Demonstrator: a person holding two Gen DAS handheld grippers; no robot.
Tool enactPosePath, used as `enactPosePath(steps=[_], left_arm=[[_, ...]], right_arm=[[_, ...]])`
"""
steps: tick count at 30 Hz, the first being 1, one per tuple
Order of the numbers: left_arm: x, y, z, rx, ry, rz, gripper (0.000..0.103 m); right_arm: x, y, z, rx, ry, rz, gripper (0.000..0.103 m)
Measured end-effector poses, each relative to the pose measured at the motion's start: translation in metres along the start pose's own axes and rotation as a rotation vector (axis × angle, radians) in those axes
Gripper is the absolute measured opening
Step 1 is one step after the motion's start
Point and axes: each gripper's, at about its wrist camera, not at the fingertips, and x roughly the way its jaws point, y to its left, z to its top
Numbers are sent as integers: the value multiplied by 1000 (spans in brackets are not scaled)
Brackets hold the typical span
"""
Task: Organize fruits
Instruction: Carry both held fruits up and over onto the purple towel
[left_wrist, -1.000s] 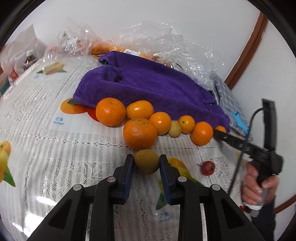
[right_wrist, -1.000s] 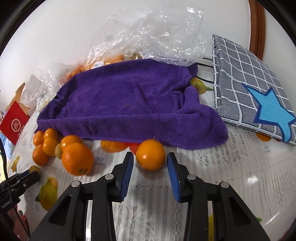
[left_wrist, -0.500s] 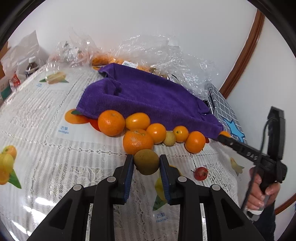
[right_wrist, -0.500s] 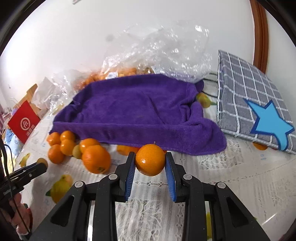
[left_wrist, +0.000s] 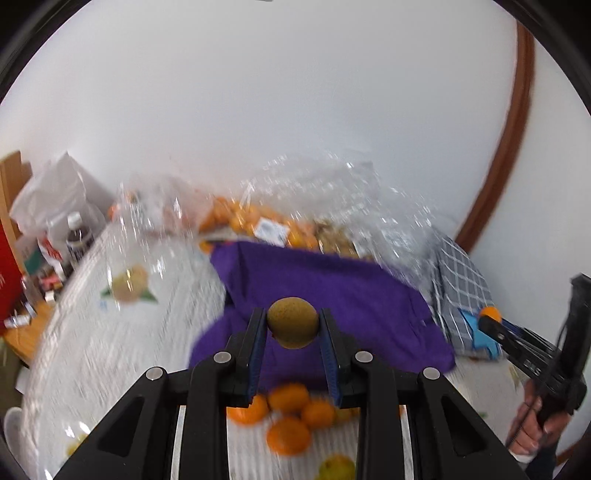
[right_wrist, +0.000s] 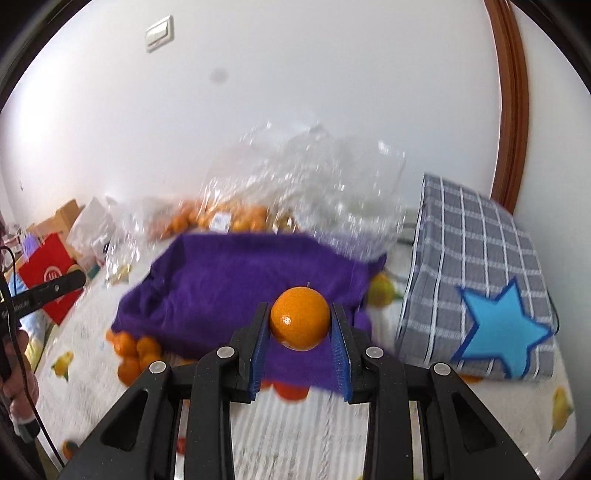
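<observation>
Two handheld grippers are raised above a bench covered in a white lace cloth printed with fruit. The left gripper (left_wrist: 293, 325) is clenched on a round brownish-green fruit (left_wrist: 292, 322), held in the air between its blue pads, in front of a rumpled purple towel (left_wrist: 354, 295). The right gripper (right_wrist: 300, 325) grasps a small orange (right_wrist: 299, 318), also lifted clear of the bench, with the same towel behind it. A loose cluster of oranges (left_wrist: 286, 415) lies on the bench at the towel's near edge, just below the left gripper. Behind the towel sit crinkled clear plastic bags (right_wrist: 306, 192) holding more oranges. A grey checked cushion with a blue star (right_wrist: 480, 295) rests to the right of the towel. The background is motion-blurred.
</observation>
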Motion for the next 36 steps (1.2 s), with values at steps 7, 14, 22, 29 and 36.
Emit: enactPosePath(steps=[7, 14, 22, 29, 36], left_arm=[[45, -5, 41, -19, 51, 47, 27], [104, -18, 46, -44, 137, 38, 27], [153, -35, 47, 14, 196, 85, 27], [180, -38, 37, 74, 276, 118, 27], [194, -37, 24, 105, 347, 121, 27]], right_arm=[[25, -4, 41, 2, -13, 9, 32], [83, -4, 49, 9, 46, 9, 32], [143, -13, 31, 39, 149, -4, 32], [170, -17, 19, 31, 215, -28, 32], [180, -19, 13, 31, 238, -48, 32]])
